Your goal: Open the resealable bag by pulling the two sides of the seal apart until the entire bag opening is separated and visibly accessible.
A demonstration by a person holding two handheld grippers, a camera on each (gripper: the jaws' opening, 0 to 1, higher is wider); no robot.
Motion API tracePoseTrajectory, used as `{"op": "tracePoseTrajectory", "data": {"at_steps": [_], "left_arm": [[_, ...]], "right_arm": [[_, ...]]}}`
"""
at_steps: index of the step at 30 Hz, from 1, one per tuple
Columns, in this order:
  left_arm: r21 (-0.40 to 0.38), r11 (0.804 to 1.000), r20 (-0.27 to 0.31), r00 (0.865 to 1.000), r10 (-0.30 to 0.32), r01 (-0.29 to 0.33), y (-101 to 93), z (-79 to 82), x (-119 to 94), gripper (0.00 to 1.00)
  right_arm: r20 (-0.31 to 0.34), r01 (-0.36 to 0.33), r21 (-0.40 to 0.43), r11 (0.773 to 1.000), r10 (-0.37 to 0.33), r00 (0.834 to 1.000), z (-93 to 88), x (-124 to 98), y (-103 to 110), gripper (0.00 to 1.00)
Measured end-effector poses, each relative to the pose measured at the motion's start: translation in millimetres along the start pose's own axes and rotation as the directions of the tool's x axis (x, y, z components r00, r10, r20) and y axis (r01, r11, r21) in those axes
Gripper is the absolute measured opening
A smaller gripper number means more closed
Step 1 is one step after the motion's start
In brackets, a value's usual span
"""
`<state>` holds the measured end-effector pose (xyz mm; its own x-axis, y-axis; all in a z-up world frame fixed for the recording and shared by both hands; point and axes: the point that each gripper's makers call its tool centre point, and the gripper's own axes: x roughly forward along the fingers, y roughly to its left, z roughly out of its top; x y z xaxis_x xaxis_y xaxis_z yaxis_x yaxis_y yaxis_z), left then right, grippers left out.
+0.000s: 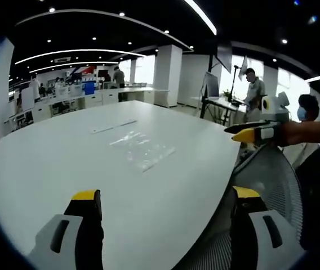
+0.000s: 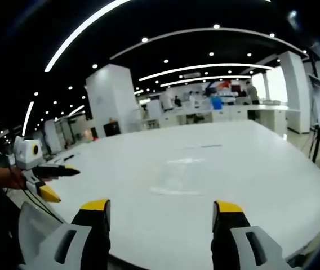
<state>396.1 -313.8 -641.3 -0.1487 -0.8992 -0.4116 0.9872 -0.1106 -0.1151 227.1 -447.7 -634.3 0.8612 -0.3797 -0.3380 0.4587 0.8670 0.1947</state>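
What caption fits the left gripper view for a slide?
Open left tool facing a clear resealable bag lying flat on the white table, untouched.

In the left gripper view the left gripper [image 1: 165,202], a two-jaw tool with black fingers, yellow tips and grey housings, hangs over the near edge of the wide white table [image 1: 53,163], jaws spread wide with nothing between them. The right gripper [image 2: 163,214], of the same build, is held over that table's near edge in the right gripper view, its jaws equally wide apart and empty. Off the table's side, a bare forearm [image 1: 312,132] reaches toward it.
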Motion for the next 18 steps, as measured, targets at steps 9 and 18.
{"op": "tracePoseTrajectory", "data": {"at_steps": [9,18], "left_arm": [[-0.002,1.000,-0.007,1.000,0.006,-0.006,3.1,-1.6,-1.0,0.92],[-0.005,1.000,-0.019,1.000,0.023,-0.024,9.7,-5.9,-2.6,0.92]], "right_arm": [[-0.012,-0.004,0.003,1.000,0.004,1.000,-2.4,0.5,0.3,0.71],[-0.029,-0.008,-0.002,1.000,0.008,1.000,-5.4,1.1,1.1,0.70]]}}
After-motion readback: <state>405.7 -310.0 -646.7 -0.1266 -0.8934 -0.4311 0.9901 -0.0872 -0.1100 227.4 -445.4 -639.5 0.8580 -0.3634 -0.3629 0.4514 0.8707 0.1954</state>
